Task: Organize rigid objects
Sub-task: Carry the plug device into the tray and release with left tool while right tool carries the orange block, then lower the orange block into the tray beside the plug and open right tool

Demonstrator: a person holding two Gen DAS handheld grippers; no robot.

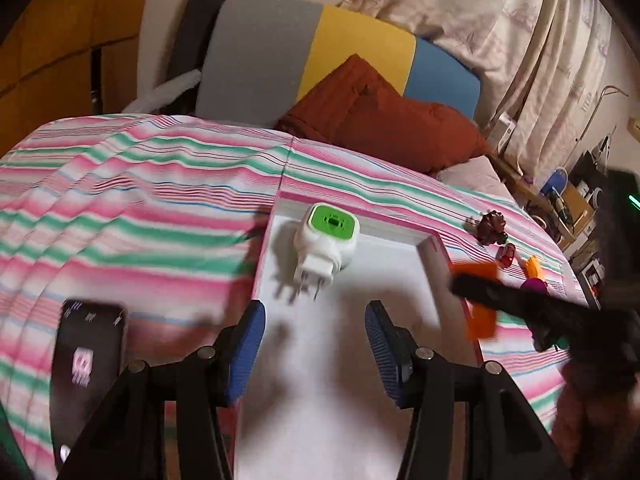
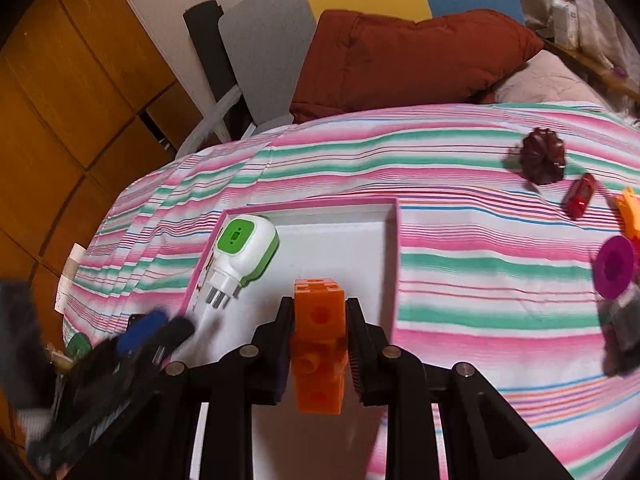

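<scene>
My right gripper (image 2: 320, 308) is shut on a stack of orange building blocks (image 2: 319, 344), held above a shallow white tray with a pink rim (image 2: 397, 264). A white and green plug adapter (image 2: 244, 256) lies in the tray's far left corner. In the left wrist view my left gripper (image 1: 316, 344) hangs open over the same tray (image 1: 434, 240), with nothing between its blue pads (image 1: 248, 340). The adapter (image 1: 326, 240) lies just ahead of it. The right gripper (image 1: 512, 304) with the orange blocks (image 1: 480, 304) comes in, blurred, over the tray's right rim.
On the striped bedspread right of the tray lie a dark brown ridged piece (image 2: 542, 160), a red toy car (image 2: 580, 200), an orange piece (image 2: 630, 208) and a purple disc (image 2: 616, 268). A black phone-like slab (image 1: 88, 364) lies left of the tray. Pillows (image 2: 400, 60) sit behind.
</scene>
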